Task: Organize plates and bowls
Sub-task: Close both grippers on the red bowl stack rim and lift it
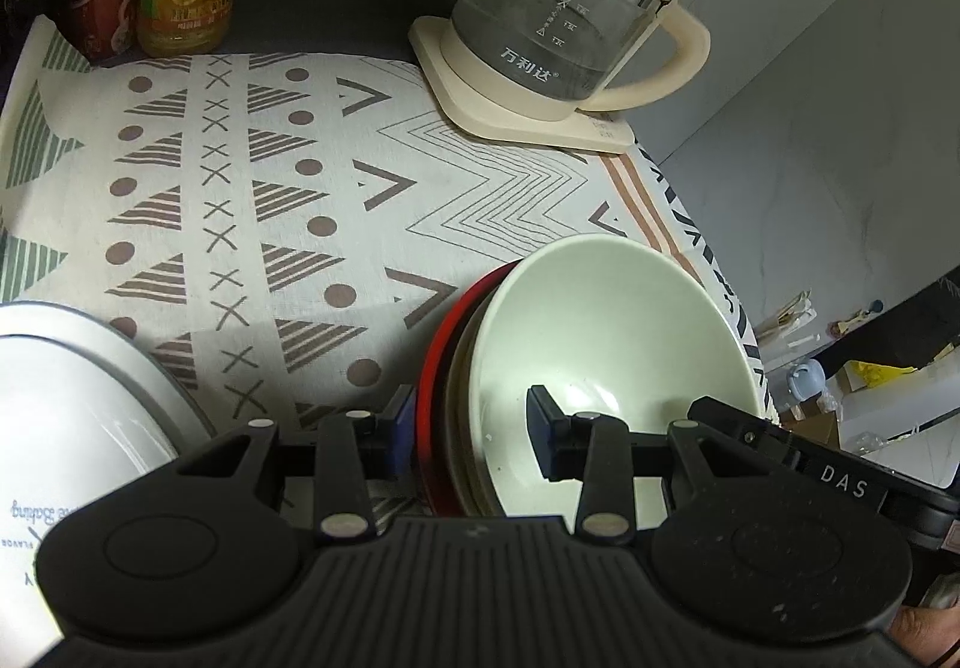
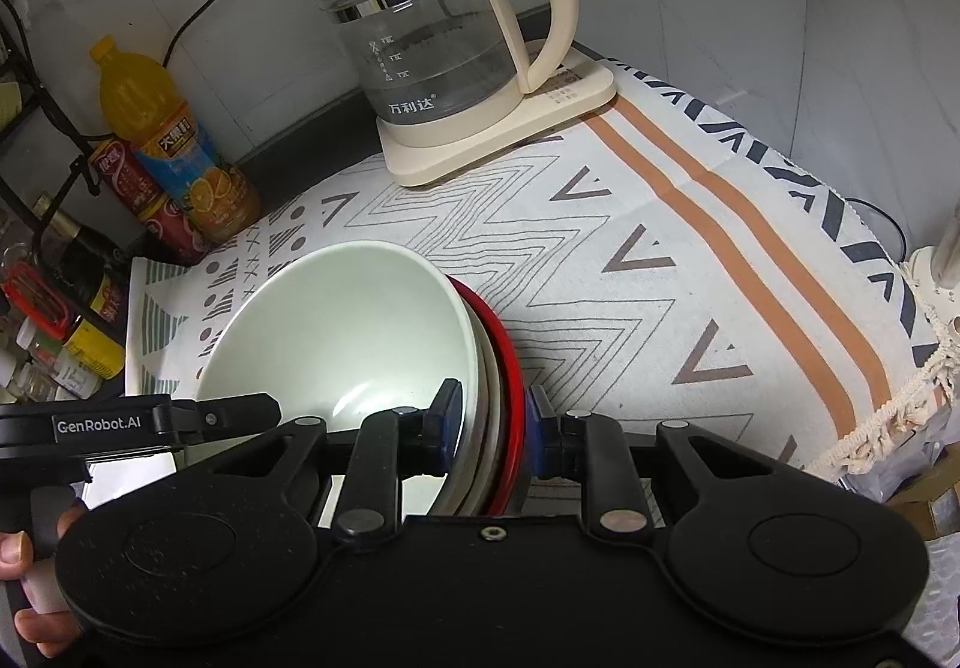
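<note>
Step in hand, as judged: carrying a nested stack held from both sides. The stack consists of a pale green glazed bowl [image 1: 606,362] on top, beige dishes beneath it, and a red round plate [image 1: 433,386] at the bottom. It is tilted and appears lifted above the patterned cloth [image 1: 288,176] covering the desk.

To do this well, keep both grips level with each other and move them together, so the stack does not twist or slide apart. Lower it flat before releasing either side.

Left gripper [image 1: 471,437]: jaws partly closed across the stack's rim, one finger outside the red plate at 9 o'clock, the other inside the bowl at 3 o'clock.

Right gripper [image 2: 489,422]: jaws likewise clamped on the opposite rim, one finger inside the bowl at 9 o'clock, the other against the red plate at 3 o'clock.

The glass kettle with a cream handle [image 2: 444,38] stands at 12 o'clock, well apart. A white round plate [image 1: 66,416] lies at 8 o'clock in the left view.
</note>
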The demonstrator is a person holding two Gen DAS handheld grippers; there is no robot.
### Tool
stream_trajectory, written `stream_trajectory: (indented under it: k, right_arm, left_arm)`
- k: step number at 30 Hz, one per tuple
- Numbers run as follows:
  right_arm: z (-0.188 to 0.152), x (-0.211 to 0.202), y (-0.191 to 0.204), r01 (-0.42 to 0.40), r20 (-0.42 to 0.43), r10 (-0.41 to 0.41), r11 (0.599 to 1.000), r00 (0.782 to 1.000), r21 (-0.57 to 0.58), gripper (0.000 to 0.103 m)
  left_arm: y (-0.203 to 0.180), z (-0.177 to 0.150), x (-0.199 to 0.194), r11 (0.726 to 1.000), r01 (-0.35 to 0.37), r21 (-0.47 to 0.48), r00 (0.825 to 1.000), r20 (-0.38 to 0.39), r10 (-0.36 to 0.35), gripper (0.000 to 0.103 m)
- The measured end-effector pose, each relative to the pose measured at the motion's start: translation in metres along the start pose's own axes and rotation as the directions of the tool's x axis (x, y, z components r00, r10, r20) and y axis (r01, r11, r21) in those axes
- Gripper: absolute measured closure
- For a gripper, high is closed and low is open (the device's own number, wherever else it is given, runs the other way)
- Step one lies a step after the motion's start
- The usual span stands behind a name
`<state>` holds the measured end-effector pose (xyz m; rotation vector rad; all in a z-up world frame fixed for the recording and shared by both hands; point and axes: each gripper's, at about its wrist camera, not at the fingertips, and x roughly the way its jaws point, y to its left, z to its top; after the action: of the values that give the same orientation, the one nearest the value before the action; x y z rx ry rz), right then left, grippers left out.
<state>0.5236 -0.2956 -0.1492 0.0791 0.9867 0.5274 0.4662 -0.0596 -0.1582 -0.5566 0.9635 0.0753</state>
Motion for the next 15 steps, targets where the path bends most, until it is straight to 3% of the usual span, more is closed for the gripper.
stream_trajectory:
  k: [6,15]
  right_arm:
    - [-0.006,0.004,-0.003,0.016,-0.002,-0.016,1.0,1.0,0.005,0.081]
    - [-0.012,0.018,-0.003,0.013,-0.057,-0.013,1.0,0.998,-0.001,0.075]
  left_arm:
    - [-0.001,-0.002,-0.001,1.0,0.012,0.016,1.0,0.006,-0.012,0.066]
    - [0.009,-0.011,0.013,0.999,0.006,-0.032,0.997,-0.071,-0.008,0.066]
